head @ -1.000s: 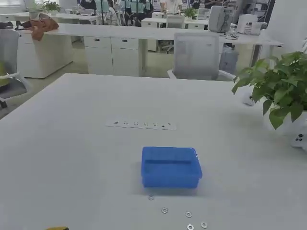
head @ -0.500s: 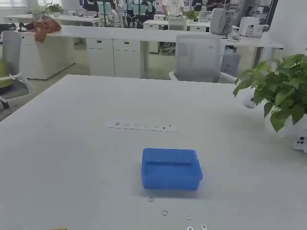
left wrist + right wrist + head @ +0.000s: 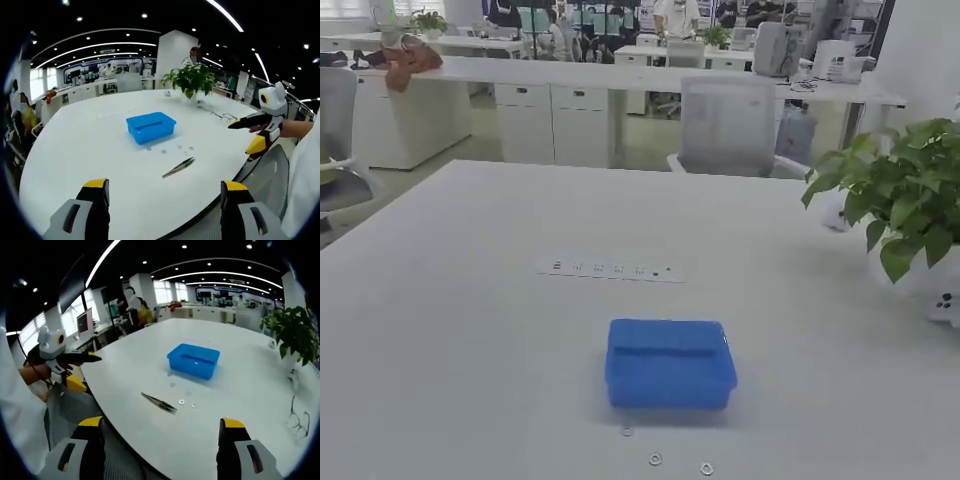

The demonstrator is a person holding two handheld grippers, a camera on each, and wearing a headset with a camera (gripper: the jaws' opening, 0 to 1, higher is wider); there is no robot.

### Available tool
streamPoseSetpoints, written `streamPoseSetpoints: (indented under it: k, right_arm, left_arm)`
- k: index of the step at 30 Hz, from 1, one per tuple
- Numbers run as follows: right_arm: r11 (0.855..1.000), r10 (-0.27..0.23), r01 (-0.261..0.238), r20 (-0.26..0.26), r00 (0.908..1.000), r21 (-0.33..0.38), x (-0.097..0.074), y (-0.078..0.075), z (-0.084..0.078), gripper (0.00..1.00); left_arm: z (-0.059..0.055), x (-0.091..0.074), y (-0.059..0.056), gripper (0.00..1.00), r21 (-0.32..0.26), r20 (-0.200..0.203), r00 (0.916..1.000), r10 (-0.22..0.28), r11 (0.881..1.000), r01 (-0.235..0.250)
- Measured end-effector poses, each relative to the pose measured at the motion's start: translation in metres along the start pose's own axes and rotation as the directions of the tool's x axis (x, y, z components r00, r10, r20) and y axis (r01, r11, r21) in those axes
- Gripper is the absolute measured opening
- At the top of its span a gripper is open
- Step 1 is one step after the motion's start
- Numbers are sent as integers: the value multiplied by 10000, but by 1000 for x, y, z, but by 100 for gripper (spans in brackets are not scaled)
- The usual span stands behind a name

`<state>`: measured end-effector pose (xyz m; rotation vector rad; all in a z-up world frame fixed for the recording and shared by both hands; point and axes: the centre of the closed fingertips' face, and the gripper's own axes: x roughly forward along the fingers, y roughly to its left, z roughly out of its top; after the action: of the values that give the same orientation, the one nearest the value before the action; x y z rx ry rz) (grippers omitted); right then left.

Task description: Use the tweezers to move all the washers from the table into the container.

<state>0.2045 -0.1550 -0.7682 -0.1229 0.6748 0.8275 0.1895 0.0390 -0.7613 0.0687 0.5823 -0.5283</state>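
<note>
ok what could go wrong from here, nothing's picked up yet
1. The tweezers lie flat and thin on the table. The open left hand-held gripper or right hand-held gripper may push them along rather than grip them.
2. The washers are tiny and flat beside the blue container, so the tweezer tips could flick one away.

The container (image 3: 670, 365) is solid blue, the table (image 3: 450, 340) plain white, the washers (image 3: 655, 459) silver, the plant (image 3: 905, 190) leaves green.
</note>
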Motion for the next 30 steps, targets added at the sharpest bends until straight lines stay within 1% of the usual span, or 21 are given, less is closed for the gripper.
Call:
streamPoseSetpoints:
  k: [3,8,12,15,17,18,20,21,22,23,24,25,26,29,30]
  right_arm:
    - [10000,58,-58,-69,10000,-5,3,0,-1,93]
    - [10000,58,-57,-167,9998,40,5,-1,-4,92]
    - [9999,39,-37,-197,9998,116,8,-2,-4,90]
    - [9998,7,-3,-217,9998,209,9,-3,-5,86]
    - [9990,-141,146,-135,9998,412,11,-5,-4,84]
    - [9987,-185,189,-102,9998,463,12,-5,-4,82]
    - [9975,-103,124,-311,9995,693,14,-4,-7,76]
    - [9971,-86,112,-355,9993,754,15,-4,-7,75]
    - [9970,-115,140,-329,9994,767,15,-5,-7,74]
    - [9966,-161,183,-284,9995,809,14,-5,-6,73]
    - [9962,-160,184,-278,9995,857,14,-5,-6,72]
    - [9954,-166,188,-246,9996,943,14,-6,-6,71]
    - [9949,-175,197,-228,9996,989,13,-6,-6,69]
    - [9925,-178,204,-228,9996,1204,13,-9,-8,67]
    - [9917,-153,184,-247,9996,1273,13,-9,-10,66]
  left_arm:
    - [1,4,1,94,63,-111,9999,-5,10000,6]
    - [3,9,1,93,119,-128,9998,-131,9998,132]
    - [2,16,1,91,256,-326,9992,-244,9994,252]
    - [4,21,1,89,391,-335,9989,-329,9987,342]
    - [3,30,0,83,777,-537,9971,-544,9953,585]
    - [3,36,2,78,927,-636,9965,-548,9938,606]
    - [2,46,2,70,1045,-722,9948,-721,9913,795]
    - [0,50,0,65,1055,-880,9916,-947,9890,1038]
    - [-2,54,-1,61,1101,-982,9896,-1049,9872,1155]
    - [-5,59,-1,56,1283,-1154,9866,-1155,9832,1301]
    - [-7,62,-1,53,1454,-1257,9850,-1179,9800,1359]
    - [-11,67,-2,51,1668,-1480,9809,-1259,9745,1502]
    - [-14,70,-2,48,1723,-1665,9775,-1298,9722,1584]
    - [-21,83,-1,40,1886,-1879,9724,-1381,9666,1737]
    - [-25,88,0,38,1898,-1997,9693,-1436,9648,1821]
